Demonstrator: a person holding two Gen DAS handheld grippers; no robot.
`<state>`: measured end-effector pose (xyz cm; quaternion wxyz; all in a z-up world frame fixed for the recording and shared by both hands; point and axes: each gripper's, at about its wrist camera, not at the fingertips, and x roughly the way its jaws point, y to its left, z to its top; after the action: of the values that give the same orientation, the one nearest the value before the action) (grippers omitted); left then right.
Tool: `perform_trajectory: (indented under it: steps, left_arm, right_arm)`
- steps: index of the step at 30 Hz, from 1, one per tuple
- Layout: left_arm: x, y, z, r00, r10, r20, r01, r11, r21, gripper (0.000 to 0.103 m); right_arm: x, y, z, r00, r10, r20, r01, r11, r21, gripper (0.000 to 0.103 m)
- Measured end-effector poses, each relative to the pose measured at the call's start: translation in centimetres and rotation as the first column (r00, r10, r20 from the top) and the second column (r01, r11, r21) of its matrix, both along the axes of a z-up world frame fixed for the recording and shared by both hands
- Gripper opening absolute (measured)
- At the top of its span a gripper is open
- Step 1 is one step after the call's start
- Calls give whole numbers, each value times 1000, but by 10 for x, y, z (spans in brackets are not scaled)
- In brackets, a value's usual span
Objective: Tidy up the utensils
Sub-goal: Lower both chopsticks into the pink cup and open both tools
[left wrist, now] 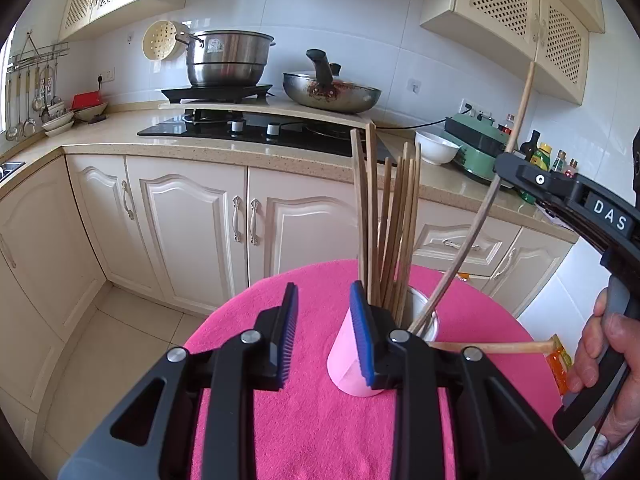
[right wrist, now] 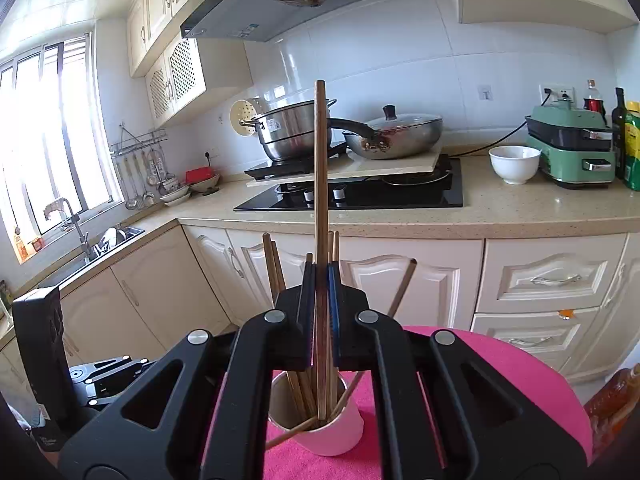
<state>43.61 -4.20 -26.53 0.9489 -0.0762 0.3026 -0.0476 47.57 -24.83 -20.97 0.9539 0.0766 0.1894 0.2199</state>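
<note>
Cup: my pink cylindrical cup (left wrist: 352, 360) stands low centre on the round pink-cloth table (left wrist: 280, 420), holding a bundle of brown wooden chopsticks (left wrist: 394, 232).
Left jaws: my left gripper (left wrist: 324, 332) is narrowly parted, one pad against the cup's wall.
Right jaws: my right gripper (right wrist: 320, 312) is clamped on one long wooden chopstick (right wrist: 320, 160), its lower end inside the cup.
Loose: another chopstick (left wrist: 492, 347) lies on the table, right of the cup.

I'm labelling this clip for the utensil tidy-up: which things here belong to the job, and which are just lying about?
Belongs to the job:
- pink cup
- chopsticks in cup
- chopstick clamped in right claw
- left claw, beside the cup

Lying about:
- steel pot
- wok
- white bowl
- green appliance
</note>
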Motion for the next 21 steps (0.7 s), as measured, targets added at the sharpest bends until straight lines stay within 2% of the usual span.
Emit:
perform_trajectory:
  steps: [7, 21]
  left_arm:
    - [-3, 2, 0, 1000, 1, -15, -1, 1000, 5, 27]
    - [-6, 2, -1, 999, 12, -32, -11, 1000, 29, 31]
  right_arm:
    - [-7, 5, -5, 999, 17, -28, -18, 999, -40, 7]
    - [-14, 15, -43, 991, 26, -128, -36, 997, -72, 7]
